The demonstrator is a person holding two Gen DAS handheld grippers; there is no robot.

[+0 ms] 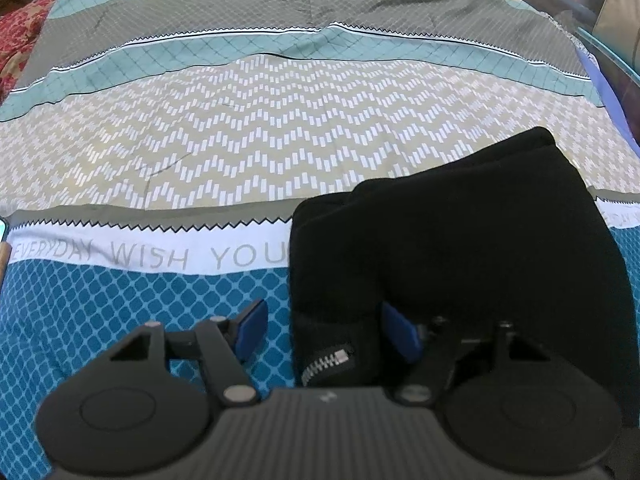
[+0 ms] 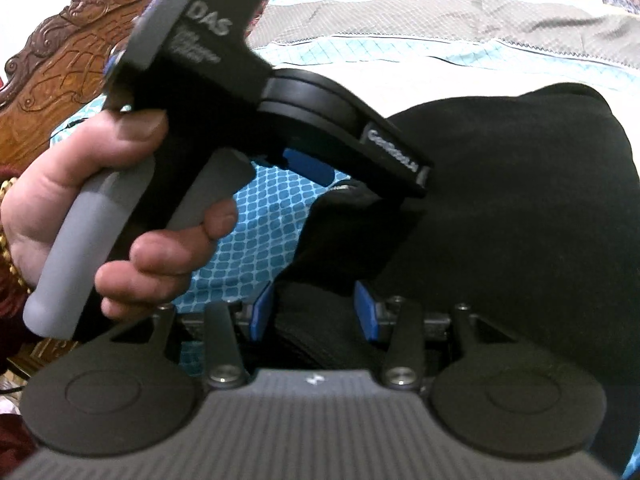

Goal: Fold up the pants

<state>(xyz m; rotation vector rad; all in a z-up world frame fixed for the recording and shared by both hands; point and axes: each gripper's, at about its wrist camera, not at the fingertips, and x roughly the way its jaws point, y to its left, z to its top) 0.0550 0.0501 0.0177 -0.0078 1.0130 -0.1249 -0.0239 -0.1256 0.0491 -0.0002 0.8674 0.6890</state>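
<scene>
The black pants (image 1: pixel 460 240), soft and limp, are best taken at the zippered edge (image 1: pixel 328 362), which the left gripper (image 1: pixel 324 328) straddles wide and unclamped, while the right gripper (image 2: pixel 314 314) stands narrower about dark cloth, grip undeterminable.

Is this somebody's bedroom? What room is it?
Most likely a bedroom. Black pants lie on a wide patterned bedspread that covers what looks like a bed, and a carved wooden headboard stands at one end.
</scene>
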